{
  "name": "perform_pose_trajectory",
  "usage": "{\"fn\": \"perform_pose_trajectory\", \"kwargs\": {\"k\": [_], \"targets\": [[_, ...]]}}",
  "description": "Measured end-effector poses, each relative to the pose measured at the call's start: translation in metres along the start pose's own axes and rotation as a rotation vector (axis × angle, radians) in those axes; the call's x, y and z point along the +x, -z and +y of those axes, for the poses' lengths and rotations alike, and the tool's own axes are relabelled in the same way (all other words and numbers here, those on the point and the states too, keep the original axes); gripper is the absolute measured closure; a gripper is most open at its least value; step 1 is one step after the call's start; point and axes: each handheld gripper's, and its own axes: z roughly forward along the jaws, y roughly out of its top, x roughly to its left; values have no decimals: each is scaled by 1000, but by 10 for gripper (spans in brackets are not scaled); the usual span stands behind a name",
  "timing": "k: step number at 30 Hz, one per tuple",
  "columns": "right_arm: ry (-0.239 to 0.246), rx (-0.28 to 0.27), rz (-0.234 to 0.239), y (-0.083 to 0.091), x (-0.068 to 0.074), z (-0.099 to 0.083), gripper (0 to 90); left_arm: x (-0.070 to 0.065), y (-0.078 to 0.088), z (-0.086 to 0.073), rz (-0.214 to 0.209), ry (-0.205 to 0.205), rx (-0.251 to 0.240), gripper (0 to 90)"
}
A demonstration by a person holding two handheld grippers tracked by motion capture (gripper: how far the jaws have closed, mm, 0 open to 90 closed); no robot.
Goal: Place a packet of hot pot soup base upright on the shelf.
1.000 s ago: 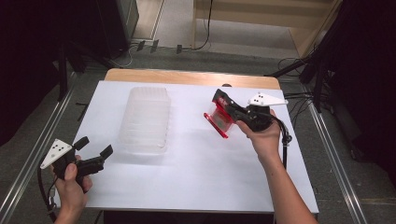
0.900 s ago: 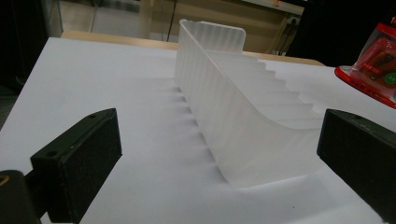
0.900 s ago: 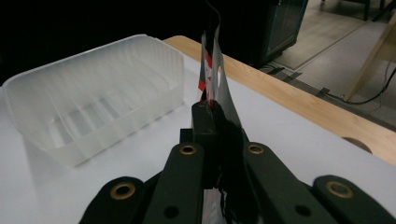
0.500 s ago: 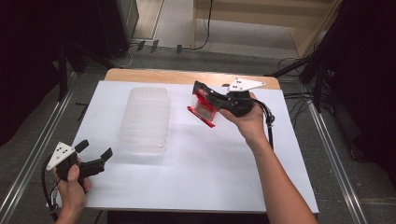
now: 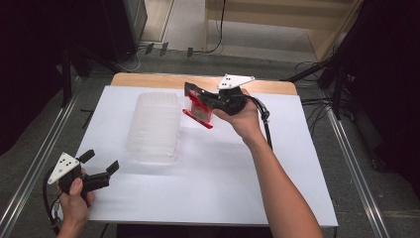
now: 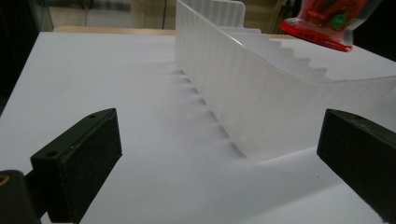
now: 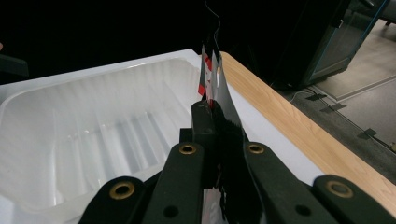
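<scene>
The right gripper point(image 5: 197, 101) pinches a red packet point(image 5: 199, 112) in its fingers, just beside the clear tray point(image 5: 153, 126); the left gripper point(image 5: 99, 166), fingers spread, hovers near the tray's near end.

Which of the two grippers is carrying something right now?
The right gripper, held up beside the clear plastic tray, is shut on a red packet. The left gripper hovers open near the table's front corner.

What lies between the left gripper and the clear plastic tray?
Nothing but bare white table. In the left gripper view, the open left gripper faces the clear plastic tray across uncovered surface.
</scene>
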Motion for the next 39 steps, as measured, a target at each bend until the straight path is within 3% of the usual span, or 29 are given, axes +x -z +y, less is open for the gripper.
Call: {"fn": "perform_pose_trajectory", "kwargs": {"k": [4,14,18,22,28,39], "targets": [[20,14,10,-11,-3,9,900,4,3,-3,-35,33,-36,0],[78,31,52,-36,0,34,900,-5,5,-2,-39,-41,-35,0],[84,36,75,-48,1,40,900,-7,6,9,-55,-21,-11,0],[96,57,101,-59,1,43,900,-10,14,23,-94,12,-56,0],[122,84,135,-73,3,50,900,-16,12,24,-104,-19,-44,0],[148,78,186,-97,7,62,900,-10,12,25,-102,4,-44,0]]}}
